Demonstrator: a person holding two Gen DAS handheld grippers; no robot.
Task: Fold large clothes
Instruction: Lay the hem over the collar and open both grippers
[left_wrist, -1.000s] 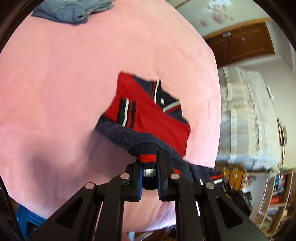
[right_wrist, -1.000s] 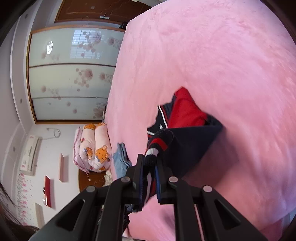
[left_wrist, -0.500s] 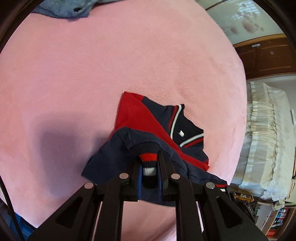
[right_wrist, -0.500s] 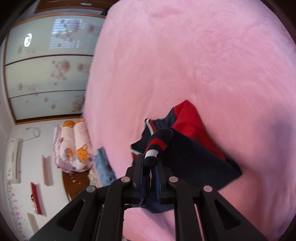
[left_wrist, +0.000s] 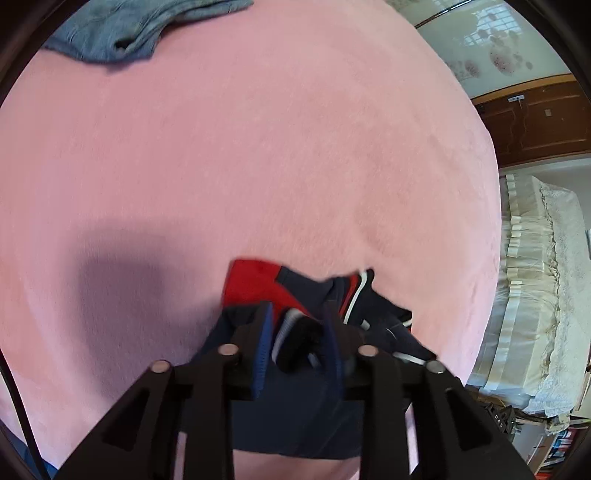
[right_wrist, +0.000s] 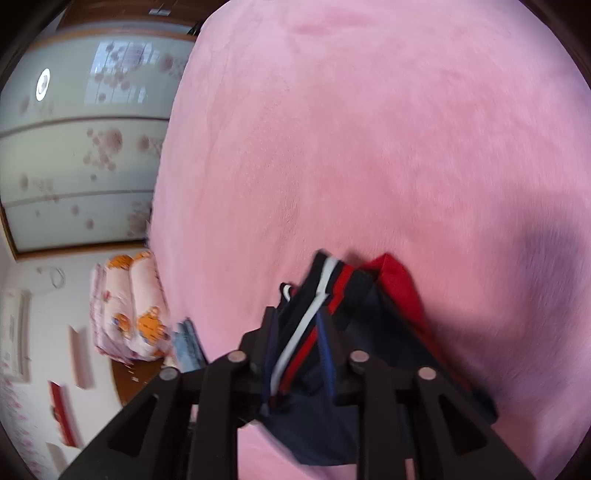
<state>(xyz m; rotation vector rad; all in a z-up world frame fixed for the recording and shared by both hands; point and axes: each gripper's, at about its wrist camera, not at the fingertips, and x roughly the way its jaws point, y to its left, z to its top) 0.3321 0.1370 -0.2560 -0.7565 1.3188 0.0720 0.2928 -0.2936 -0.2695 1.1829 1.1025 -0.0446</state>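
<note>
A wide pink plush bedspread (left_wrist: 258, 147) fills both views. On its near part lies a navy and red knit jacket with white stripes (left_wrist: 317, 291), its lower half doubled over the upper — one fold looks made, with more likely to follow. A crumpled blue denim garment (left_wrist: 140, 29) sits at the far edge, seemingly unfolded. The left gripper (left_wrist: 295, 339) and right gripper (right_wrist: 295, 350) are spread apart, the striped hem loose between their fingers.

Both grippers are showing matte black angular linkages with triangular cut-outs and round silver pivot pins. The left gripper (left_wrist: 298, 321) and right gripper (right_wrist: 297, 325) are wearing ribbed blue pads (left_wrist: 263, 347) inside their fingers.
</note>
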